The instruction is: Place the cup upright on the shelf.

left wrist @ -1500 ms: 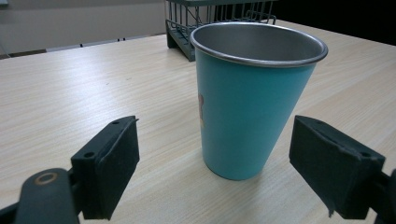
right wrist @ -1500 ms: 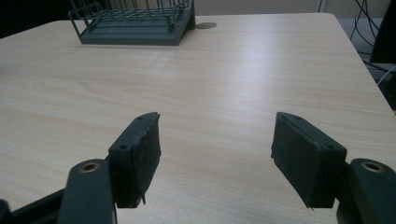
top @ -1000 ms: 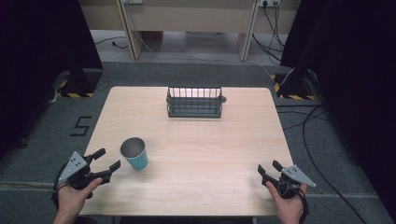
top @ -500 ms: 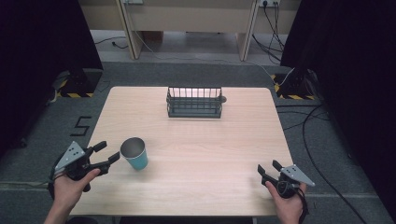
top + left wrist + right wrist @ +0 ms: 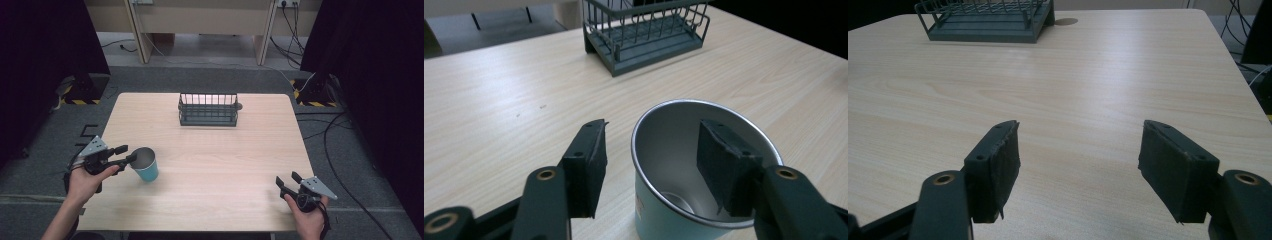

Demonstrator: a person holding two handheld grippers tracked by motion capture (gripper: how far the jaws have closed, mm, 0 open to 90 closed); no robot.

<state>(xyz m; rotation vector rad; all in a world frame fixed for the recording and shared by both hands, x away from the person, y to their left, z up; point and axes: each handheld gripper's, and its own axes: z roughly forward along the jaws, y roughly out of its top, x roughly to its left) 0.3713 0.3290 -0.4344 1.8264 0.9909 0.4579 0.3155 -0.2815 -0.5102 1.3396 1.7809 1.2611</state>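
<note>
While straddling the rim, the left gripper readies a grasp on the teal cup.
Jaws wide, one inside; closing likely comes next. Right gripper gapes empty.

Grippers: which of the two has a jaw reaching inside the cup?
The left gripper. One of its open jaws sits inside the teal cup, the other outside its wall. The right gripper is open over bare table, far from it.
</note>
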